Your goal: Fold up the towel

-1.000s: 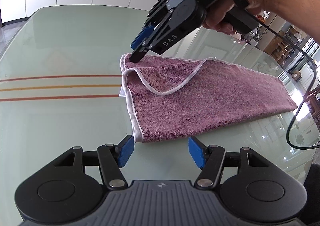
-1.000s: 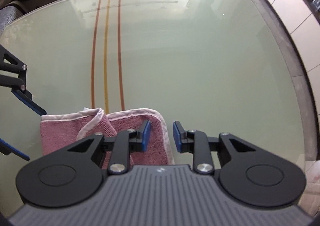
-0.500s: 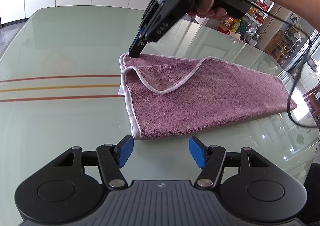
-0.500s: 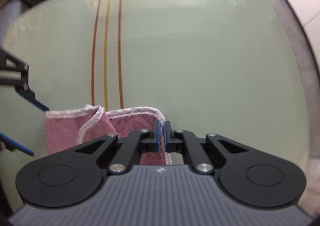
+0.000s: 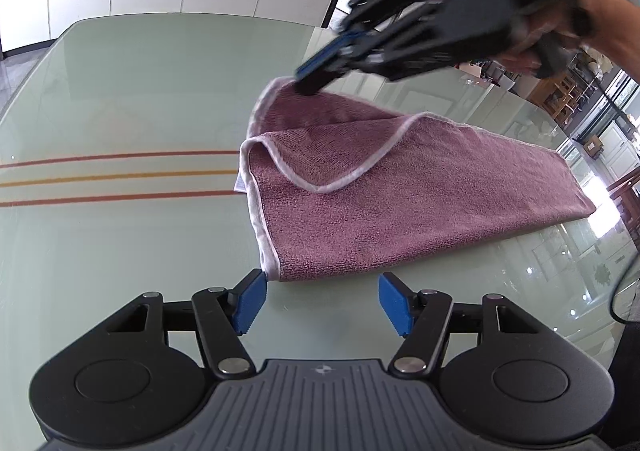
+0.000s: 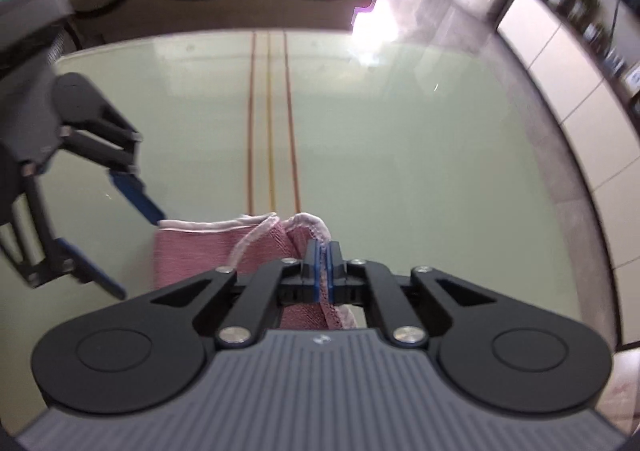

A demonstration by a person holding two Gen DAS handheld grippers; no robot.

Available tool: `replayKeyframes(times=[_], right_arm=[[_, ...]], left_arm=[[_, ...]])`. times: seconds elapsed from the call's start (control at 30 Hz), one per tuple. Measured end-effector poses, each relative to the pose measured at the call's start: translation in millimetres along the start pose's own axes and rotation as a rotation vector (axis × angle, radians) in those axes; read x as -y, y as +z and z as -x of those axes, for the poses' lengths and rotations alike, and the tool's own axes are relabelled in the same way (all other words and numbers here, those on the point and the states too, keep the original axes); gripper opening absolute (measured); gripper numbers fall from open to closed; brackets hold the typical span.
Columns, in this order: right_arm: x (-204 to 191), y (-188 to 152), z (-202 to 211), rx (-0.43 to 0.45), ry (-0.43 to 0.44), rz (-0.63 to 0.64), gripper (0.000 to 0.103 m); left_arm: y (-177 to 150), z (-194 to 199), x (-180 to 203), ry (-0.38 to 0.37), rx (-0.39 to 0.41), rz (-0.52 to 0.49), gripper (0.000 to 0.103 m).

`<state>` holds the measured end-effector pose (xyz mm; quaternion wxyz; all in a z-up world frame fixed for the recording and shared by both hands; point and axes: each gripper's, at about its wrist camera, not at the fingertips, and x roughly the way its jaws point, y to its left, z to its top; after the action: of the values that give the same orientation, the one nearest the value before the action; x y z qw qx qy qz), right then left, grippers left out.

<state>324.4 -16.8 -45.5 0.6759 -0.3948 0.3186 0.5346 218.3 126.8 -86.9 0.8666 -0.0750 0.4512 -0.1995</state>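
Right claw (image 6: 322,251) is clamped on the far corner of the pink towel (image 5: 400,203), its blue pads pressed together with the white-bound hem pinched between them; in the left wrist view that corner stands raised off the glass counter (image 5: 120,91) while the rest of the cloth lies flat. Left claw (image 5: 320,297) hovers with its jaws apart and nothing between them, the towel's near corner just beyond its left pad (image 5: 250,297), close but seemingly not touching.

From the left claw the towel runs away ahead and to the right; its long axis stretches rightward to a narrow far end, well apart from both claws. The short hemmed edge joins the two corners, so each claw sits at one end of that edge. The left is the nearer to the corner not yet taken, and my guess is that it needs to close on it before the edge can be carried across along the long axis.

The towel is a terry cloth, dusty pink with a pale binding, already doubled lengthwise; its upper layer is turned back in a curved flap near the short edge.
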Motion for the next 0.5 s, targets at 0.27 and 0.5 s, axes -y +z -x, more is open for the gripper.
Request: replayKeyframes(times=[0.27,0.5], right_arm=[[-61,-15,-17,0.023,-0.101,0.115,0.003],[-74,-27,-44,0.087,-0.258,0.085,0.004]], left_arm=[[0,0,0,0.002,0.001,-0.004,0.066],[1,0,-1,0.004,0.003,-0.006,0.066]])
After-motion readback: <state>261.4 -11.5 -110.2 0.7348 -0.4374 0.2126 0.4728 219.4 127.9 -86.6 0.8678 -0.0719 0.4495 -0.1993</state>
